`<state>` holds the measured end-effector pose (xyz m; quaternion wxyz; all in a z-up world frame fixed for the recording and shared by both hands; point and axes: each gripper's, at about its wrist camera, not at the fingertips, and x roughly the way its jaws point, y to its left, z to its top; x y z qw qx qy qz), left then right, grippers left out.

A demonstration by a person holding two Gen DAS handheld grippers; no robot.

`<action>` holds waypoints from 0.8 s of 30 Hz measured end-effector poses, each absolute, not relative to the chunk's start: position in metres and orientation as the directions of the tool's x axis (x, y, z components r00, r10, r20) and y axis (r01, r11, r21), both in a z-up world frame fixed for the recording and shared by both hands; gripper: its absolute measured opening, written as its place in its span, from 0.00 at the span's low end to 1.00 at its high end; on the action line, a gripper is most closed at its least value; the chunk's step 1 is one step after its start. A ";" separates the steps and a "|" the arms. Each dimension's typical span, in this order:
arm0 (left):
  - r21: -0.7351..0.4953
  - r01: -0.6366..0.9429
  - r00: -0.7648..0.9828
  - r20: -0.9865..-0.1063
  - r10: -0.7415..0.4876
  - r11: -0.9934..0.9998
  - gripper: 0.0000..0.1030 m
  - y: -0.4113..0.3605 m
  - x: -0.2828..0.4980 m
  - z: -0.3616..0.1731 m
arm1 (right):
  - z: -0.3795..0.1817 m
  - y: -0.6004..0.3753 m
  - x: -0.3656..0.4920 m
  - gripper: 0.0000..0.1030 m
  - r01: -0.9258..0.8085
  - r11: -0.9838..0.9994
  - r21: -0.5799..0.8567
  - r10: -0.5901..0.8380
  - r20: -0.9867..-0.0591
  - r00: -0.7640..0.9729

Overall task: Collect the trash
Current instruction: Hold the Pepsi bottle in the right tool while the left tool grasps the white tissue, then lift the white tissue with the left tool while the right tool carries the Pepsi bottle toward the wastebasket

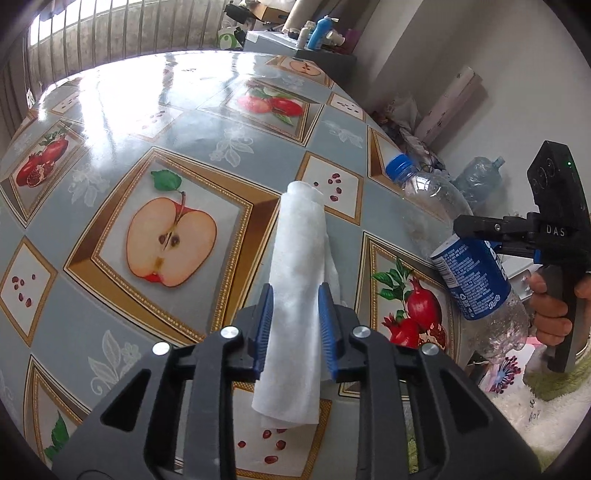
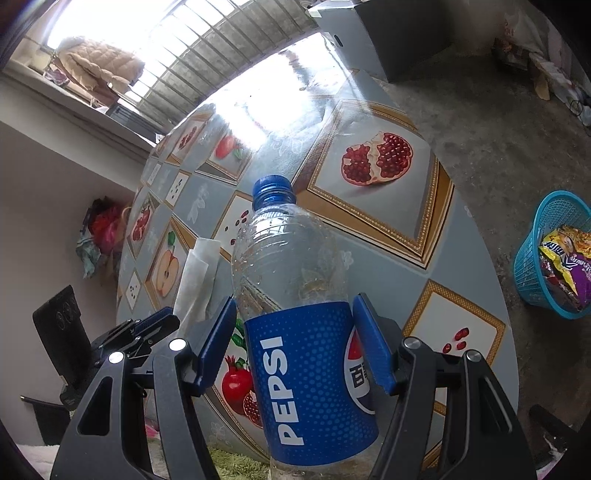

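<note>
My left gripper [image 1: 295,325] is shut on a rolled white paper towel [image 1: 299,266] and holds it above the fruit-patterned table [image 1: 147,122]. My right gripper [image 2: 295,347] is shut on an empty clear Pepsi bottle [image 2: 295,288] with a blue cap and blue label, lifted over the table's edge. The bottle also shows in the left wrist view [image 1: 461,251], held by the right gripper [image 1: 476,236] at the right. The paper towel [image 2: 195,280] and left gripper [image 2: 147,328] show at the left of the right wrist view.
A turquoise basket [image 2: 532,273] with snack wrappers in it stands on the concrete floor right of the table. A large clear water jug [image 1: 478,177] lies on the floor by the wall. Boxes and bottles [image 1: 321,33] stand beyond the table's far edge.
</note>
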<state>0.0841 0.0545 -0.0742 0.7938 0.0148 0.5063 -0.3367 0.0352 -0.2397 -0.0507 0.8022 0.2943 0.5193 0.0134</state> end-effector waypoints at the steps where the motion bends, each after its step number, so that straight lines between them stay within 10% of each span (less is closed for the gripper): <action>1: -0.309 0.550 0.267 -0.815 -0.515 0.775 0.30 0.053 0.084 -0.074 | -0.049 -0.238 0.036 0.62 0.283 0.834 0.474 0.318 -0.831 0.456; 24: -0.086 0.583 0.388 -0.844 -0.370 0.808 0.27 0.014 0.086 -0.083 | -0.046 -0.218 0.027 0.67 0.226 0.919 0.324 0.221 -0.896 0.385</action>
